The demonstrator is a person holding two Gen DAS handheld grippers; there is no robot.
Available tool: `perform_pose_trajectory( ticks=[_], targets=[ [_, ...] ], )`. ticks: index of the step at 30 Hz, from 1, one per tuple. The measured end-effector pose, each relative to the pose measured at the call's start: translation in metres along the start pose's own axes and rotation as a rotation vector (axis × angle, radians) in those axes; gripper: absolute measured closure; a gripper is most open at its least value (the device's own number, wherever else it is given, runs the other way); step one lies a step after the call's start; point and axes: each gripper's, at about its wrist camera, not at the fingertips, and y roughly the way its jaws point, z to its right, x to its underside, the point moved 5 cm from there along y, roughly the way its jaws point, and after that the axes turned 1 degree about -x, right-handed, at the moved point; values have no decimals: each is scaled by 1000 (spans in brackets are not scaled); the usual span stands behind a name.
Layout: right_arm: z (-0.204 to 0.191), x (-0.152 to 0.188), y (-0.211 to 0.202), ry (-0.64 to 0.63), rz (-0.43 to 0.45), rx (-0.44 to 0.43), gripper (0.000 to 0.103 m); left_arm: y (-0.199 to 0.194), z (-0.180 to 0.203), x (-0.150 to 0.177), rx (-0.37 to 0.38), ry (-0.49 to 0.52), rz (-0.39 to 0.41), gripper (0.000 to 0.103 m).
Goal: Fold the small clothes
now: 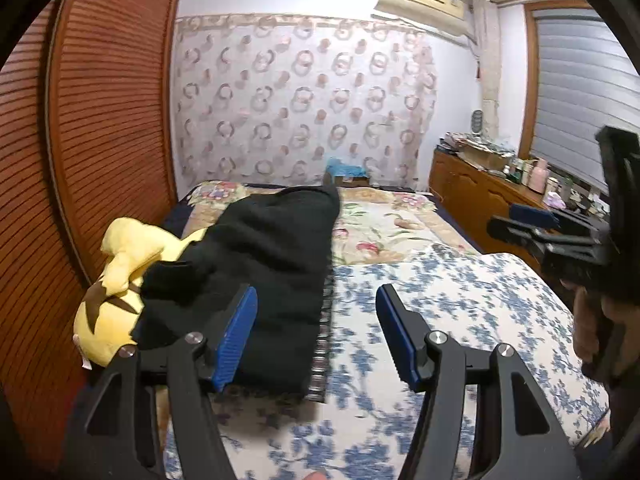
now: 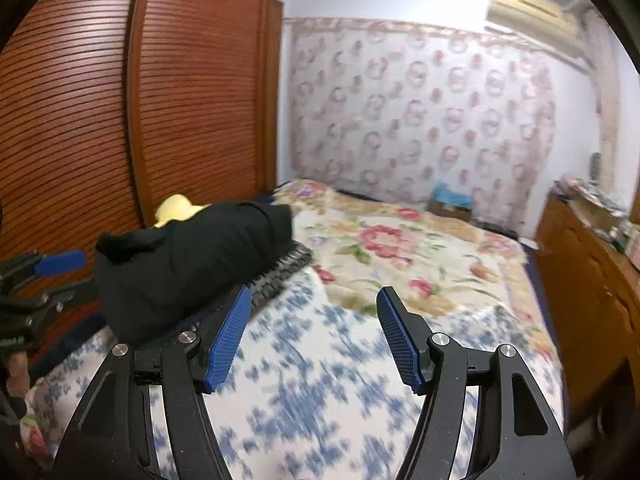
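Note:
A folded black garment (image 1: 264,272) lies on the bed's left side, on a dark checked cloth (image 1: 325,320) and partly over a yellow plush toy (image 1: 116,292). My left gripper (image 1: 316,332) is open and empty, its left pad just over the garment's near end. In the right wrist view the black garment (image 2: 188,264) sits left of my right gripper (image 2: 312,332), which is open and empty above the blue-flowered cover (image 2: 320,380). The right gripper also shows in the left wrist view (image 1: 532,220), and the left one at the right wrist view's left edge (image 2: 56,276).
The bed carries a blue-flowered cover (image 1: 460,320) near me and a red-flowered quilt (image 1: 384,228) beyond. A slatted wooden wardrobe (image 1: 100,120) stands close on the left. A cluttered wooden dresser (image 1: 480,192) lines the right. A small box (image 1: 346,174) sits at the bed's far end.

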Motion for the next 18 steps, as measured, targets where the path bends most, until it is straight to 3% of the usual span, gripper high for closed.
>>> perform_pose_trajectory(
  ticks=[10,18],
  targets=[
    [36,42,-99,148,77,146,36,-25,50,-7,36,44,25,42],
    [47,60,-132,193,104,180,36,-37,72,-12,45,58,43,42]
  ],
)
